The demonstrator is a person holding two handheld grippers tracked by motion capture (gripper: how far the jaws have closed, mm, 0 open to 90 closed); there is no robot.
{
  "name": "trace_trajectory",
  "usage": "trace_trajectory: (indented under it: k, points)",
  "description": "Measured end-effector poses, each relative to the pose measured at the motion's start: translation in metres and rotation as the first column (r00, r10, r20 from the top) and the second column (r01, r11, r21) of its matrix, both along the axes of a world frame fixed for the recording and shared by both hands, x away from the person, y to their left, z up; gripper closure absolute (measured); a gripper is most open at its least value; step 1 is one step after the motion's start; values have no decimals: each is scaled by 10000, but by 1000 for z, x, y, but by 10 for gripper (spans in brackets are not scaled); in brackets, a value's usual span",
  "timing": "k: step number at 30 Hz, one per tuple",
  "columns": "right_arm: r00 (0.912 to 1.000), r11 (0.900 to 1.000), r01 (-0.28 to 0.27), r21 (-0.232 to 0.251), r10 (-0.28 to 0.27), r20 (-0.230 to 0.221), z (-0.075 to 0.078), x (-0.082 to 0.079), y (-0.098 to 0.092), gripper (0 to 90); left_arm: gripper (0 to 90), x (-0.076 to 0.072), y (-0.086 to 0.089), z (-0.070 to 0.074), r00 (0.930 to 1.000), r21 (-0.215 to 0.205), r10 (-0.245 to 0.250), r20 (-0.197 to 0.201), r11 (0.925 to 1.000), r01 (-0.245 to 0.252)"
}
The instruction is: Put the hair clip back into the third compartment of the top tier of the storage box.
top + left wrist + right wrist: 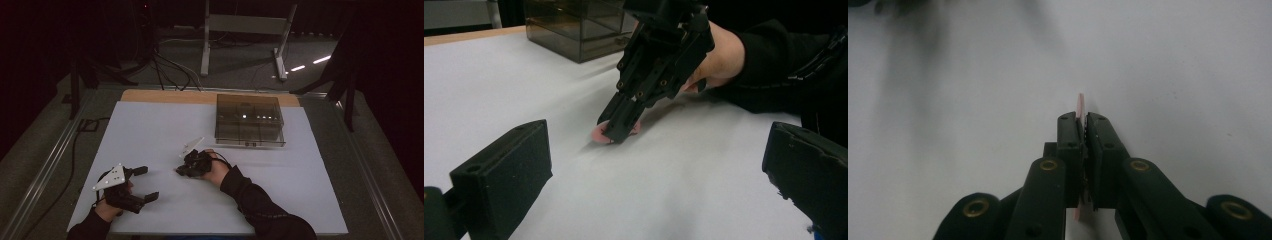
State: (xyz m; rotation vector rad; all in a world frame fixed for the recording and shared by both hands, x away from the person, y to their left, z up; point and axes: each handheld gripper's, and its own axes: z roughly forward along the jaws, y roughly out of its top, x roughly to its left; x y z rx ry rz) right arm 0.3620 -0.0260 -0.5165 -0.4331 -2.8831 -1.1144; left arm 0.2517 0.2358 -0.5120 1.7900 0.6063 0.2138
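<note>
Thin pink flat piece point(1080, 106), disc-like, material unclear: pinched edge-on between the jaws of the right gripper point(1082, 125), which are clenched on it. In the left gripper view the pink piece point(597, 134) sits at the jaw tips of the right gripper point(618, 131), low against the white table sheet point(524, 85); cannot tell if it touches the sheet or is just clear of it.

Left gripper point(145, 183): jaws spread wide, grasping nothing, resting near the table's front left, well apart from the right one.

Smoke-tinted clear plastic compartment box point(249, 120) stands beyond the right gripper point(182, 169), toward the table's far edge.

Judgement: step in hand is the pick-up of the pink piece. Next move probably calls for a lift clear of the sheet and a carry toward the box, holding the pinch firm since the piece is thin and could slip.
</note>
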Motion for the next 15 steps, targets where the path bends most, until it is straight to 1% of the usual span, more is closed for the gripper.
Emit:
trace_trajectory:
  k: [7, 10, 14, 15]
  points:
    - [10000, 10000, -21, 24, 21, -84, 8, -1, -7, 860, 5, 0, 0, 0, 10000, -5, 5, -27, 10000, -5]
    - [9998, 9999, 33, 118, -31, -171, 11, -1, -12, 860, 5, 0, 0, 0, 10000, 31, -13, -9, 10000, 13]
    - [9997, 9999, 85, 89, -83, -222, 15, -3, -17, 860, 4, 0, 0, 0, 10000, 5, 21, -31, 10000, -21]
    - [9999, 9999, 43, 107, -41, -153, 17, -2, -19, 860, 5, 0, 0, 0, 10000, 26, 5, -20, 10000, -5]
